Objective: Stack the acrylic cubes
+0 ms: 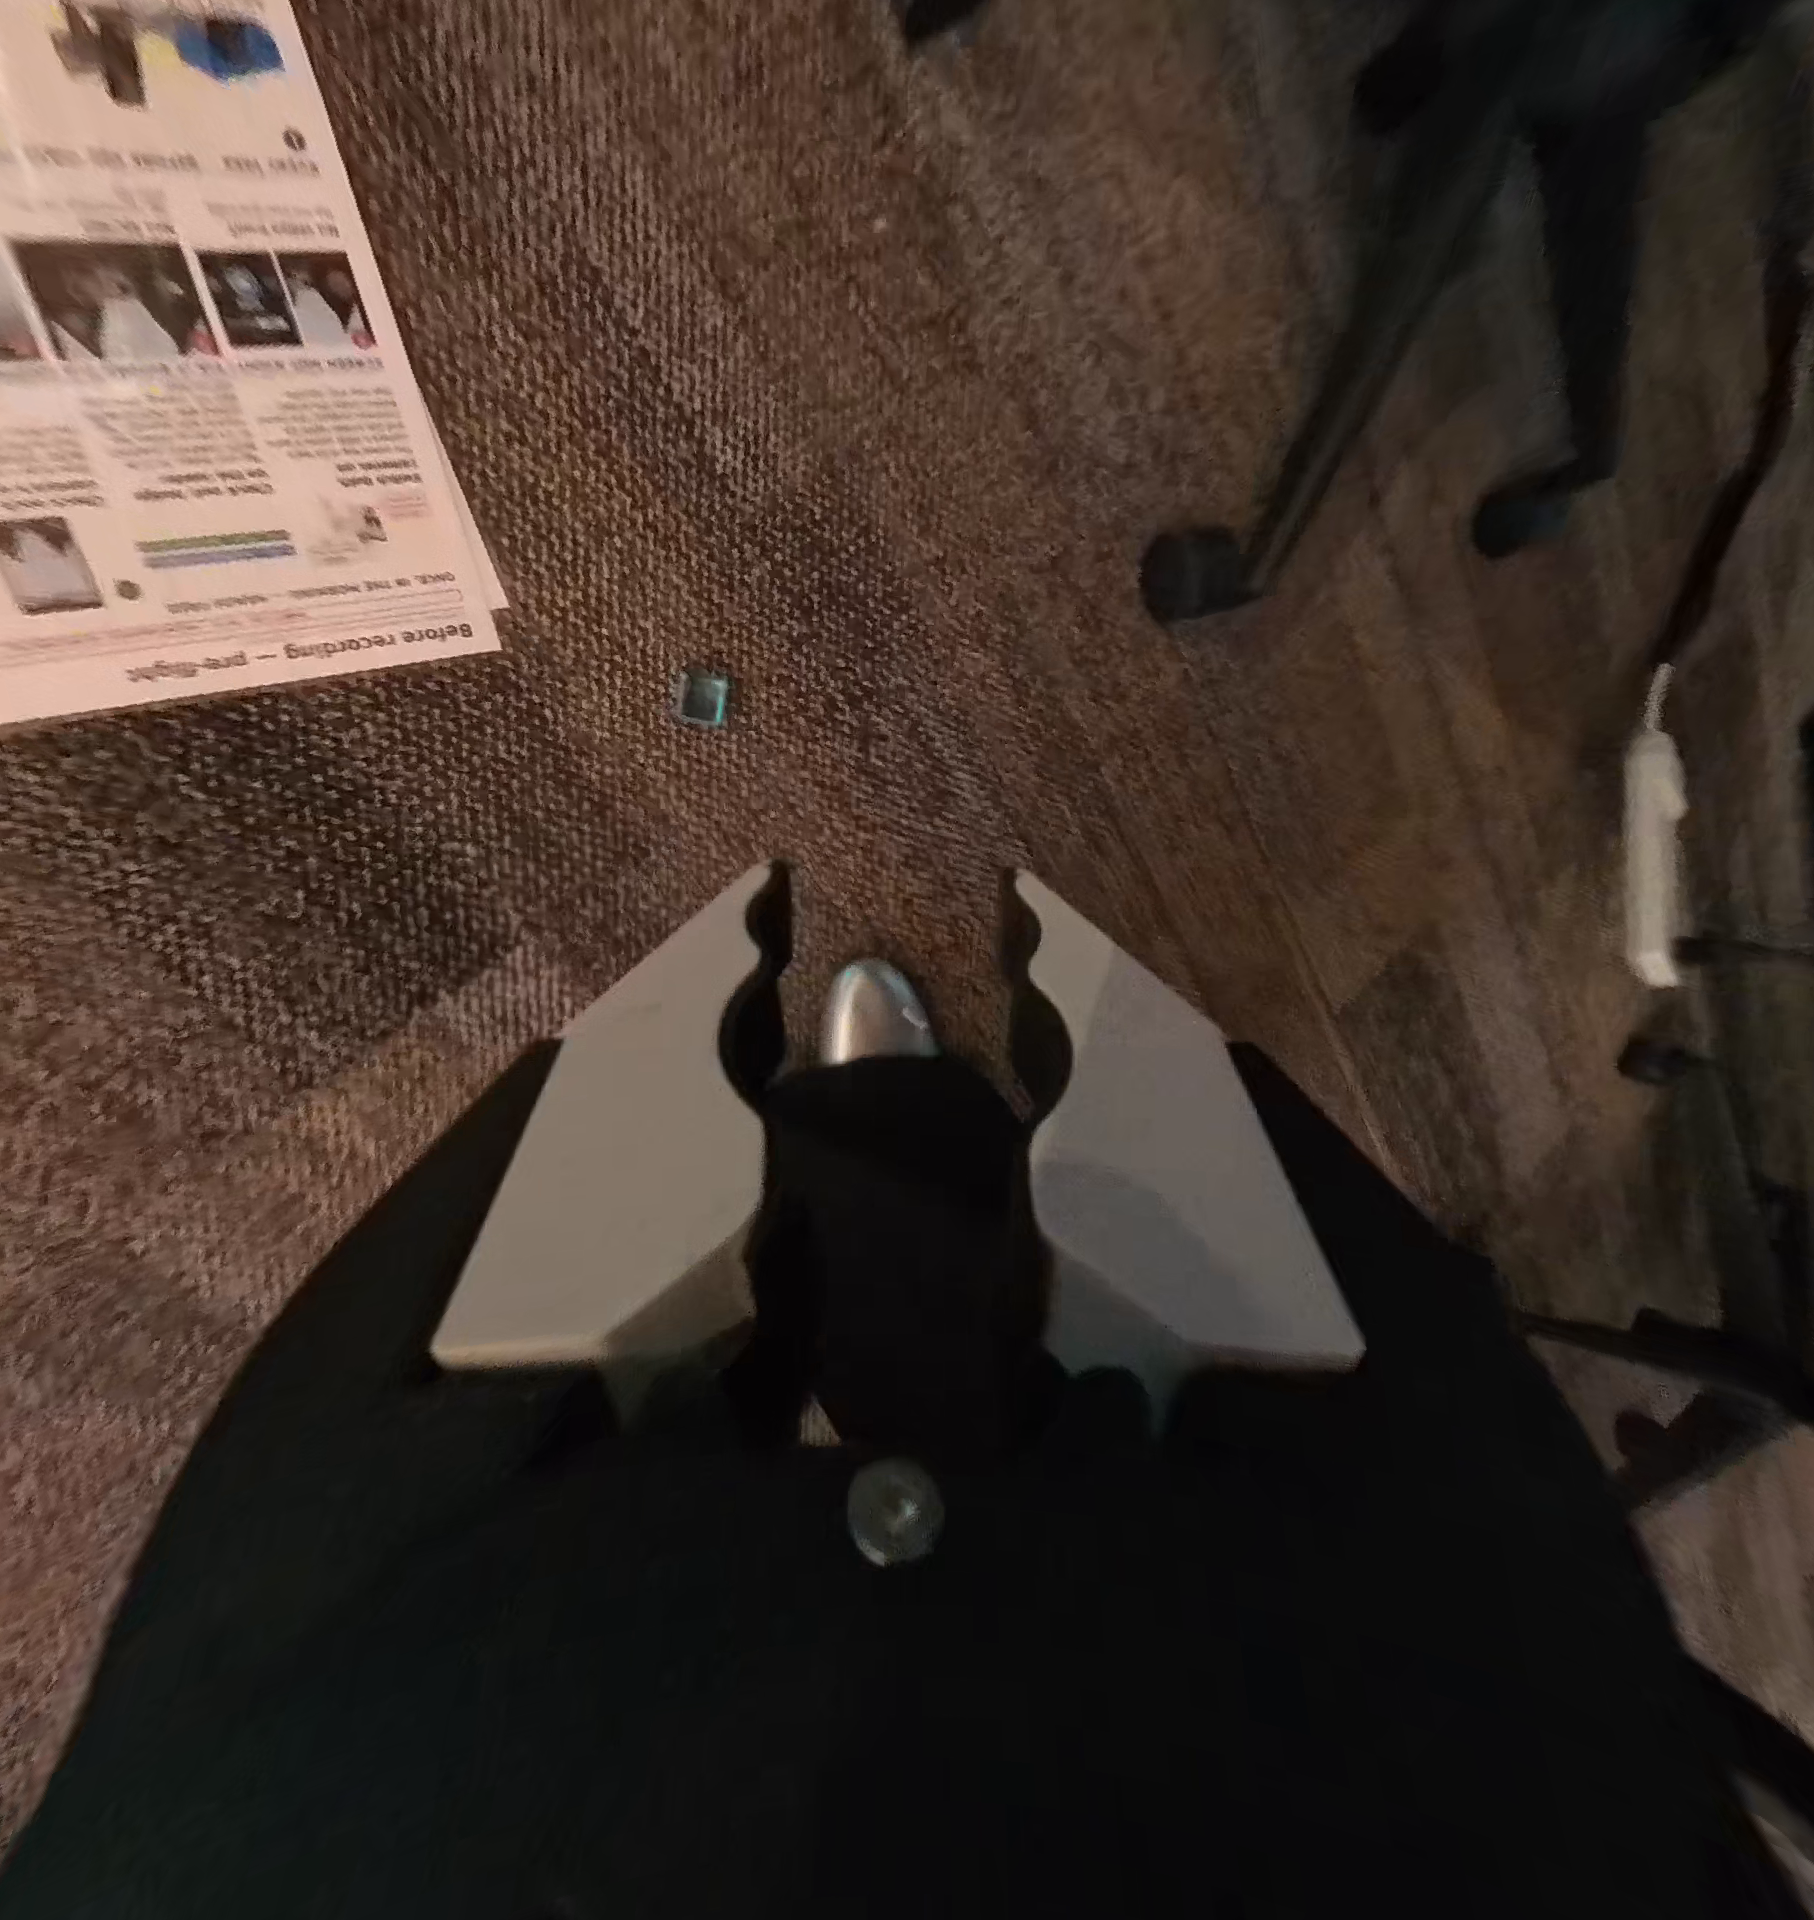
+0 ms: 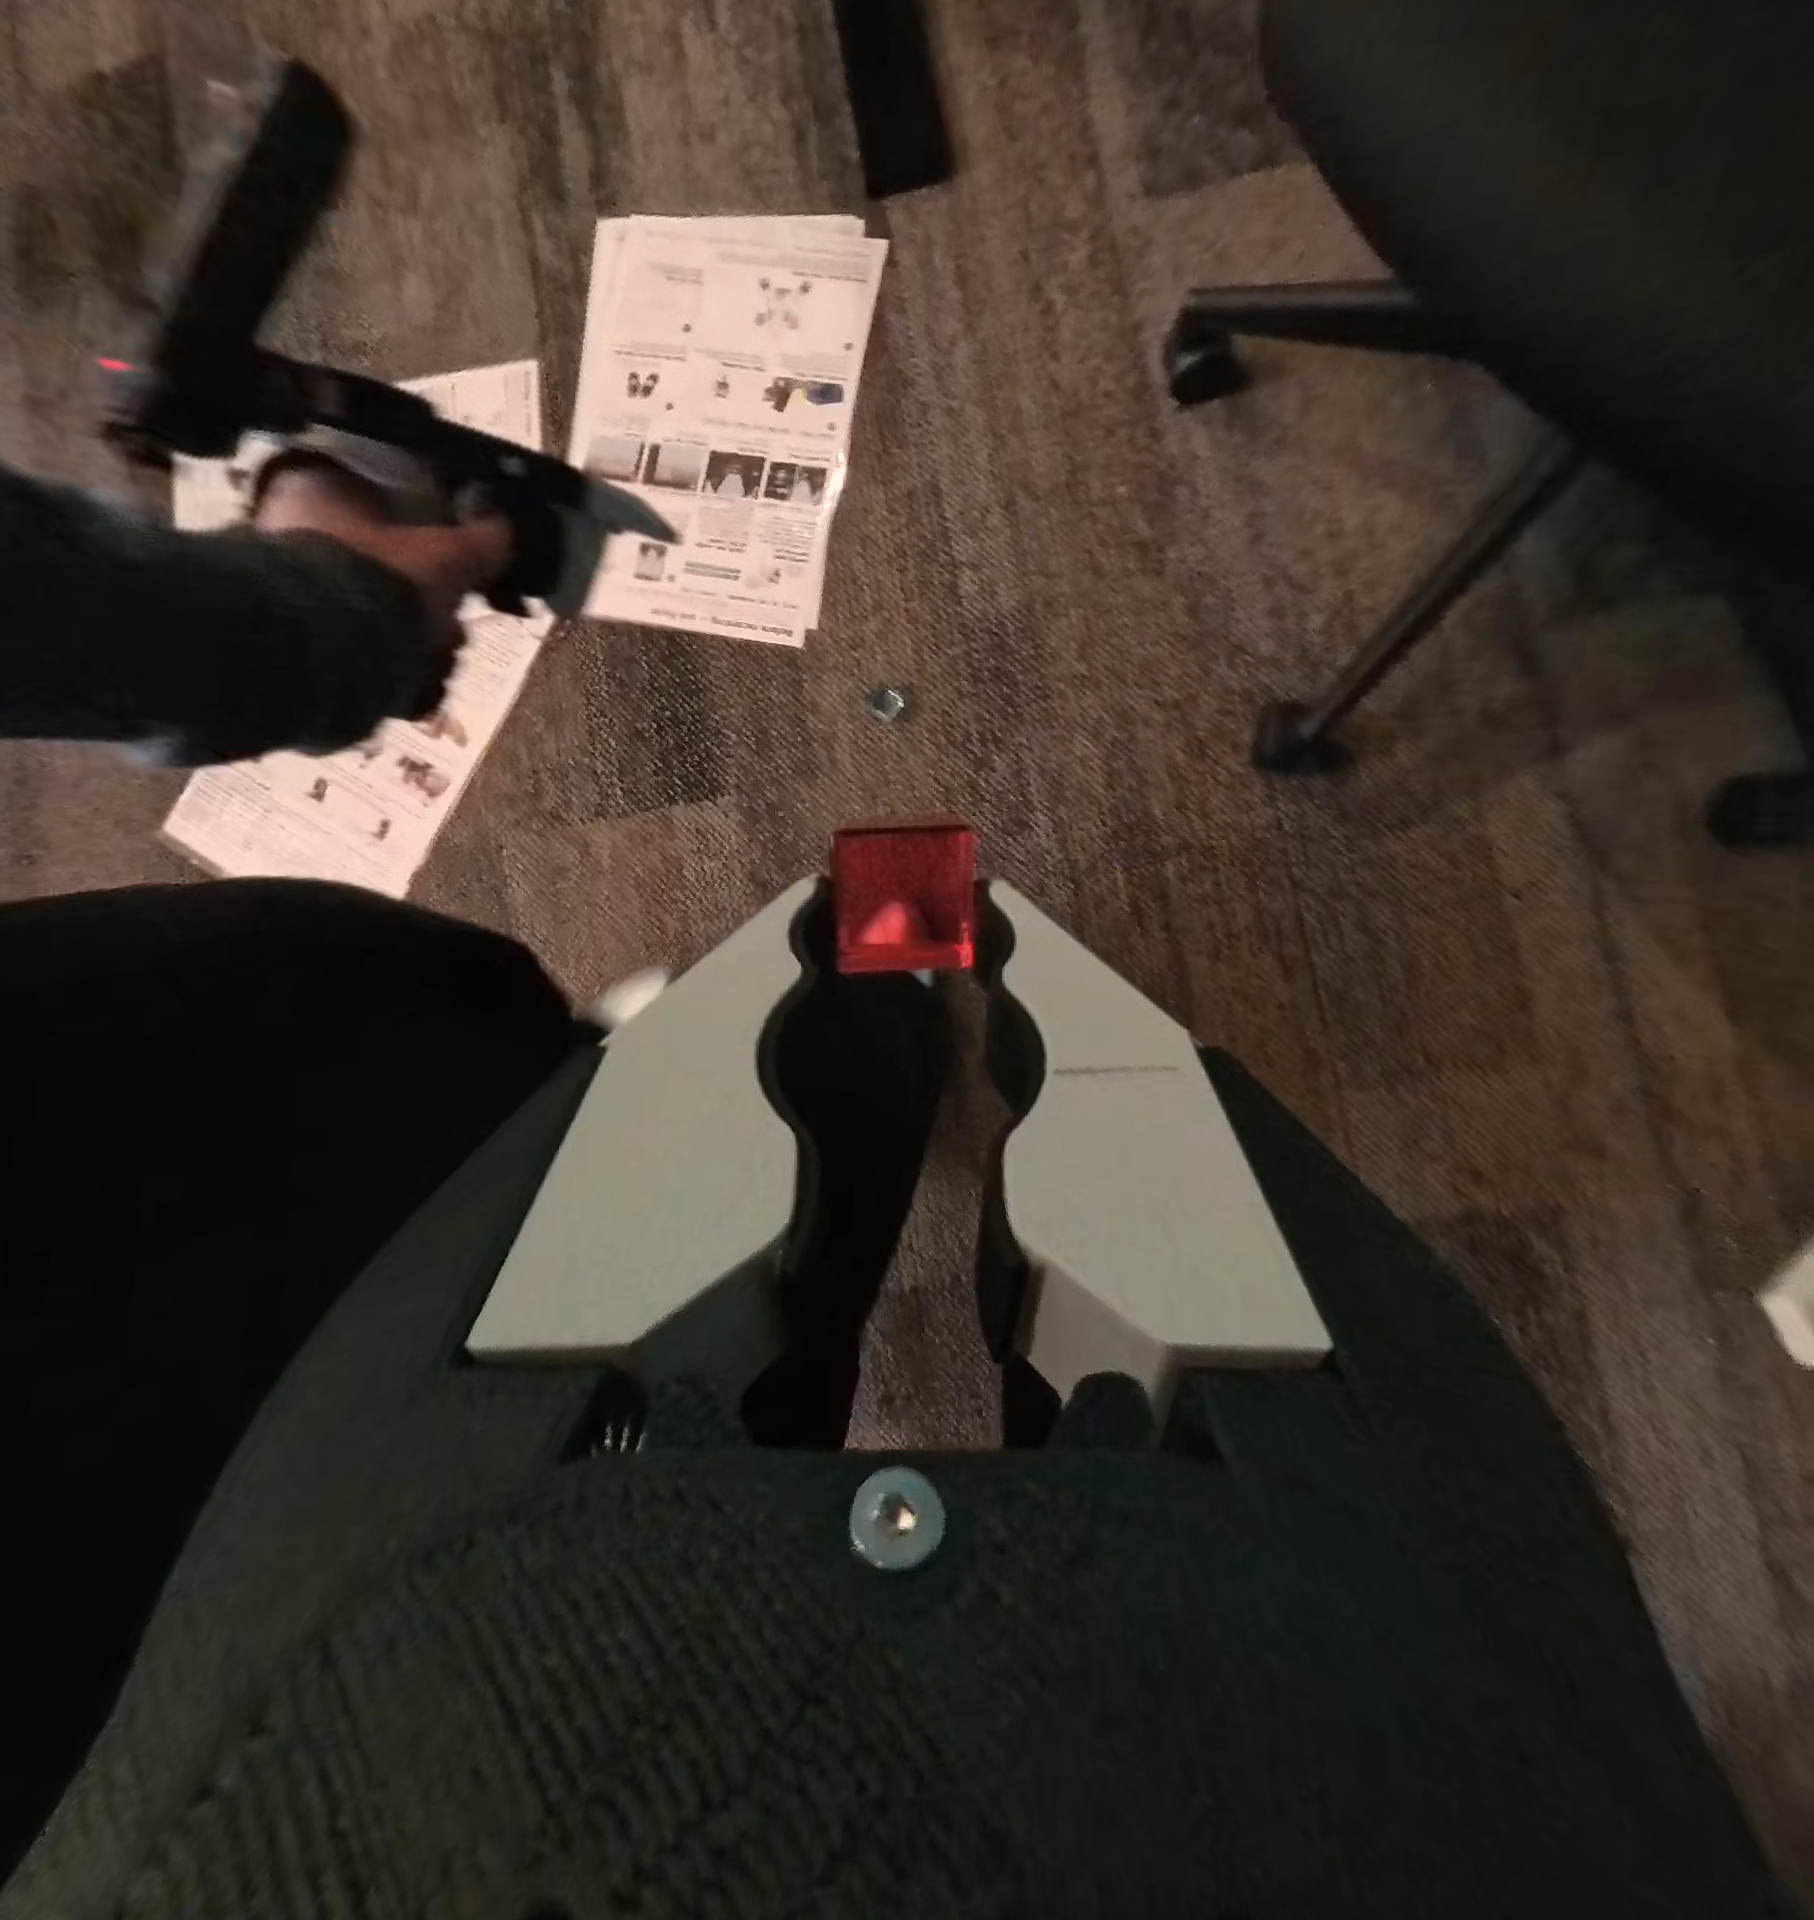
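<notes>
The right tongs point(image 2: 903, 904) clench a red cube point(image 2: 901, 899) at their tips above the carpet point(image 2: 1142, 727). The left tongs point(image 1: 895, 883) hang released, nothing between them — a small square piece point(image 1: 702, 696) lies on the carpet just ahead, beside printed sheets point(image 1: 155, 364). Only the right view shows the cube, a sleeved hand point(image 2: 404, 561) on the other tool and a chair base point(image 2: 1402, 540); the left shows a white plug strip point(image 1: 1651, 831).

A red block point(image 2: 901, 902) sits between grey fingers point(image 2: 1079, 997). The carpet point(image 1: 674, 416) is speckled brown. White printed sheets point(image 2: 737, 416) lie there, with a small teal-edged square point(image 1: 703, 696).
</notes>
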The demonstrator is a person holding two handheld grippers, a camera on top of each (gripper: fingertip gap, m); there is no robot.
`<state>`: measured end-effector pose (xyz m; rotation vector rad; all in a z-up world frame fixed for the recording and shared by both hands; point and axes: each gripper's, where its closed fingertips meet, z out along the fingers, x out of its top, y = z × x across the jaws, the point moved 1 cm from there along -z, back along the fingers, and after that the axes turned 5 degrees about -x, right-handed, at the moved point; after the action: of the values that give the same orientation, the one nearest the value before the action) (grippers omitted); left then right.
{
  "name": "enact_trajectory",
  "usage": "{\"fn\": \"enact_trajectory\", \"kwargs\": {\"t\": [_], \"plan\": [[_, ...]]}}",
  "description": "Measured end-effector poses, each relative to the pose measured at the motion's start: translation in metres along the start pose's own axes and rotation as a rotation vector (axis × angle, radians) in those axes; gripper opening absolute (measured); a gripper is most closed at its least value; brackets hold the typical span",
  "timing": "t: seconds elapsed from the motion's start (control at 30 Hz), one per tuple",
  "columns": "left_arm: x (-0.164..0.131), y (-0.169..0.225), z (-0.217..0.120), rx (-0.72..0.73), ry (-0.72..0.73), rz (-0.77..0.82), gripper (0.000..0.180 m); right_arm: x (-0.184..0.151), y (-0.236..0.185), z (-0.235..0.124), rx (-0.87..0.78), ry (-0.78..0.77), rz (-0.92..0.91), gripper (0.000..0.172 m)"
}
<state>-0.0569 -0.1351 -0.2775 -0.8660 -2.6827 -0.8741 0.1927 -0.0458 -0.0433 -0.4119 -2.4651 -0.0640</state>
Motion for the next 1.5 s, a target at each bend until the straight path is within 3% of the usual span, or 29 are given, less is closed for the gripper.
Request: {"fn": "enact_trajectory", "kwargs": {"t": [0.07, 0.13, 0.2, 0.33, 0.43, 0.5, 0.57, 0.67, 0.93, 1.03, 1.2, 1.4, 1.5], "plan": [[0.0, -0.025, 0.058, 0.021, -0.058, 0.05, 0.046, 0.001, -0.002, 0.032, 0.031, -0.03, 0.031, 0.026], [-0.037, -0.072, 0.115, 0.139, -0.256, 0.146, 0.058, -0.001, 0.001, 0.055, 0.024, -0.049, 0.074, 0.026], [-0.059, -0.101, 0.171, 0.135, -0.337, 0.18, 0.065, -0.005, 0.011, 0.074, -0.024, -0.05, 0.096, 0.025], [-0.031, -0.111, 0.263, 0.029, -0.128, 0.171, 0.068, -0.052, 0.015, 0.112, -0.034, -0.176, 0.127, 0.026], [-0.04, -0.133, 0.308, 0.101, -0.154, 0.189, 0.07, -0.089, 0.023, 0.129, -0.062, -0.271, 0.162, 0.026], [-0.062, -0.151, 0.325, 0.186, -0.238, 0.215, 0.07, -0.103, 0.026, 0.132, -0.072, -0.306, 0.216, 0.026], [-0.071, -0.155, 0.331, 0.205, -0.23, 0.212, 0.062, -0.113, 0.025, 0.131, -0.068, -0.342, 0.223, 0.026], [-0.071, -0.159, 0.334, 0.213, -0.181, 0.167, 0.044, -0.123, 0.024, 0.128, -0.053, -0.387, 0.196, 0.026], [-0.07, -0.16, 0.338, 0.235, -0.234, 0.137, 0.026, -0.135, 0.03, 0.118, -0.082, -0.393, 0.256, 0.026], [-0.046, -0.147, 0.304, 0.201, -0.213, 0.142, 0.027, -0.122, 0.027, 0.107, -0.096, -0.361, 0.242, 0.026], [0.03, -0.096, 0.188, 0.037, -0.098, 0.24, 0.027, -0.056, 0.036, 0.088, -0.111, -0.247, 0.081, 0.025], [0.124, -0.037, -0.01, -0.093, 0.067, 0.266, 0.027, 0.062, 0.035, 0.061, -0.079, -0.084, -0.137, 0.025], [0.15, -0.014, -0.118, -0.105, 0.155, 0.25, 0.026, 0.135, 0.016, 0.053, -0.009, 0.017, -0.314, 0.025]]}}
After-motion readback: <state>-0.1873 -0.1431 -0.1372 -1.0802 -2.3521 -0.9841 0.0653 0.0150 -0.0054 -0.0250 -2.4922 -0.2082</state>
